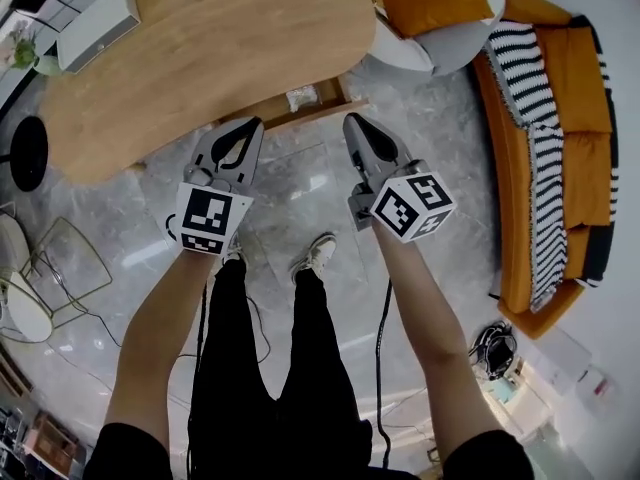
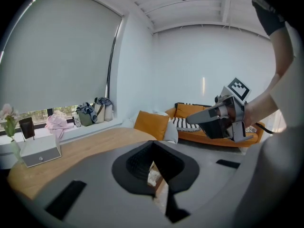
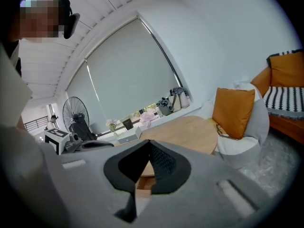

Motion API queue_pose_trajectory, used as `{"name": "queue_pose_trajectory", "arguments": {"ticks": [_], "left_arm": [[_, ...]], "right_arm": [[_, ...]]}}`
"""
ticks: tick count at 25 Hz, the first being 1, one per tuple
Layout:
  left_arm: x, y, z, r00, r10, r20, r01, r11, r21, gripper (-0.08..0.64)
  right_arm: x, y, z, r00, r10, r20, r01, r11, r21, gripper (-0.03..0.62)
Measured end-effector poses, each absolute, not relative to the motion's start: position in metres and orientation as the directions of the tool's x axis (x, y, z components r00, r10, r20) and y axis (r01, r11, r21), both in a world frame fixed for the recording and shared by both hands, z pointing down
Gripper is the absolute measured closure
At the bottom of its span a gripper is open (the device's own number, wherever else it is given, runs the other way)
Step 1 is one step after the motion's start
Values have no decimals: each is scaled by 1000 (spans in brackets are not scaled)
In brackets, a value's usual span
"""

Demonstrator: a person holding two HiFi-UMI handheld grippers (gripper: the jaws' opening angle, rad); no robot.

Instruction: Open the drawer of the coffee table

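The oval wooden coffee table (image 1: pixel 200 48) fills the upper left of the head view. Under its near edge a wooden drawer (image 1: pixel 302 98) stands pulled out, with something white inside. Both grippers hang in the air over the floor, short of the drawer and touching nothing. My left gripper (image 1: pixel 252 124) is shut and empty; in its own view the left gripper's tips (image 2: pixel 152 142) meet, and the drawer (image 2: pixel 155 177) shows through the gap below them. My right gripper (image 1: pixel 352 120) is shut and empty too, with its tips (image 3: pixel 148 141) together and the drawer (image 3: pixel 144 182) below them.
An orange sofa (image 1: pixel 575 88) with a striped blanket runs down the right. A grey seat with an orange cushion (image 1: pixel 440 3) stands beyond the table. A white box (image 1: pixel 95 28) sits on the table. A fan base (image 1: pixel 28 153) and a wire chair (image 1: pixel 55 268) are at the left. The person's feet (image 1: pixel 315 256) stand below the grippers.
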State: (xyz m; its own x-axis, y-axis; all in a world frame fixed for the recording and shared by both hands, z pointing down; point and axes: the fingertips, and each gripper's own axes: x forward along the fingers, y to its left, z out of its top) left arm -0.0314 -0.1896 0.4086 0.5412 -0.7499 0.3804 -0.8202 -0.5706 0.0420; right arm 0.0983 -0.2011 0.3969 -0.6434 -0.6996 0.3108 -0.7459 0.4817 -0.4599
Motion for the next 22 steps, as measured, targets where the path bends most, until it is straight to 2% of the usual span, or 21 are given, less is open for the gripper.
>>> {"name": "queue_pose_trajectory", "arguments": {"ticks": [16,22], "left_arm": [[-30,-206,210,590,-788,178,-799,-602,-18,554],[-32,-199,124,593,-805,13,-804,-593,-28,554]], "right_arm": [[91,-218,201,-616,-767,179,-775,547,-317,588],[99,-206,134,-610,-780,139,-784,570,-245,588]]}}
